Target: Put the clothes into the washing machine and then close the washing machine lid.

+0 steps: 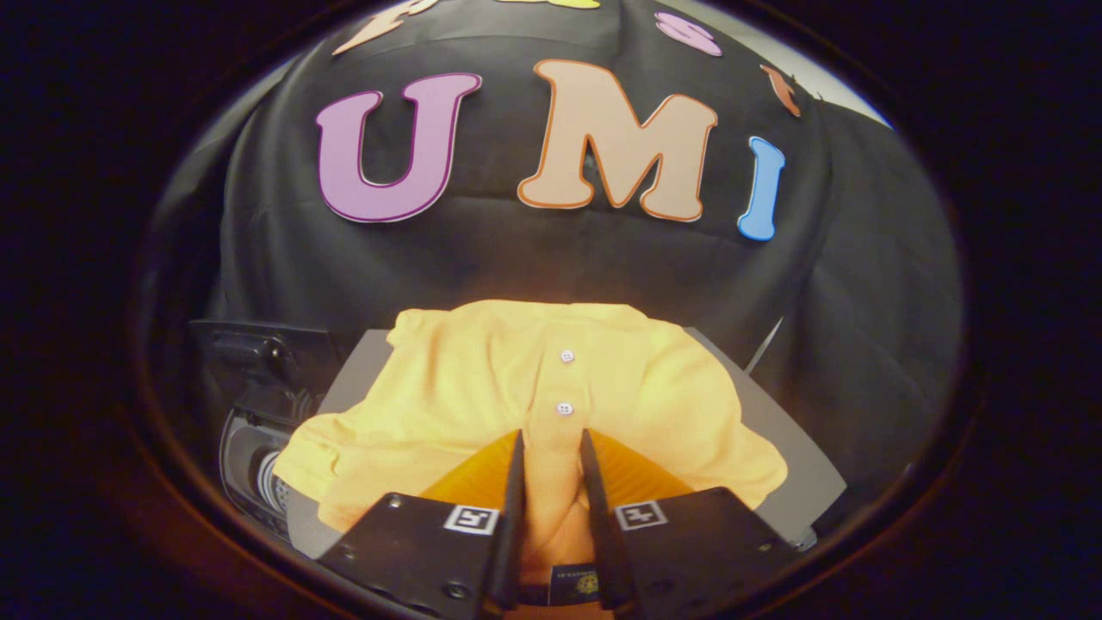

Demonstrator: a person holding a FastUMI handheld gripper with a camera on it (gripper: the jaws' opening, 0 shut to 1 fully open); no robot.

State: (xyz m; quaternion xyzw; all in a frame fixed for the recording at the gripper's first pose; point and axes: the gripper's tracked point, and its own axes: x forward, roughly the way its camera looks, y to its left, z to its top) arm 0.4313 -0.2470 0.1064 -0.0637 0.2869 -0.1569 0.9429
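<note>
Jaws: nearly closed, a fold of the yellow buttoned cotton shirt pinched between them.
Shirt: spread over grey bench.
Hidden: dark washing machine left, partly covered.

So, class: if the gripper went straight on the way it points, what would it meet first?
The yellow shirt: a fold of it already sits between the gripper's fingers, which appear to pinch it. Beyond lies more shirt on the grey board; depth is unclear.

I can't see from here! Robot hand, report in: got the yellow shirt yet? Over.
Gripper pinching yellow shirt at its button strip. Shirt on grey table. Washing machine open beside the table. Nothing blocking.
</note>
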